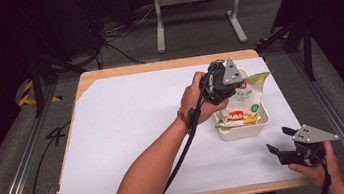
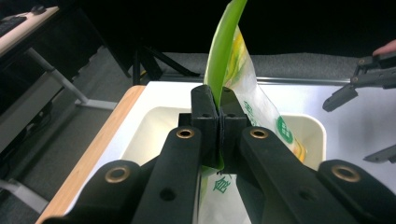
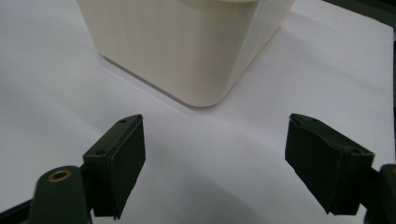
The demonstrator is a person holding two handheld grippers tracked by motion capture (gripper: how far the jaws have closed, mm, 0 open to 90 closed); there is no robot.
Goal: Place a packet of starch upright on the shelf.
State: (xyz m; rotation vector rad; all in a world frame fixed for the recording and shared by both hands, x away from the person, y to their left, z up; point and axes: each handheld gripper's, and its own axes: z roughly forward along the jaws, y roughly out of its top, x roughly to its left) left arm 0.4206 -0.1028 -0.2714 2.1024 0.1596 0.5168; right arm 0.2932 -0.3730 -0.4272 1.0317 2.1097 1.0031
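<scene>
Jaws of the left gripper (image 2: 219, 126) pinch the green edge of a snack bag (image 1: 241, 105) (half inside the cream tub (image 1: 260, 128)). Right gripper (image 1: 280, 139), near the tub's corner on the white surface (image 1: 128, 128), has its jaws spread, holding nothing.

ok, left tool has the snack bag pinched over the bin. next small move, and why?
Probably lower a little further, then open. The left tool is shut on the snack bag, whose bottom already sits in the cream bin while its top sticks out above the rim.
</scene>
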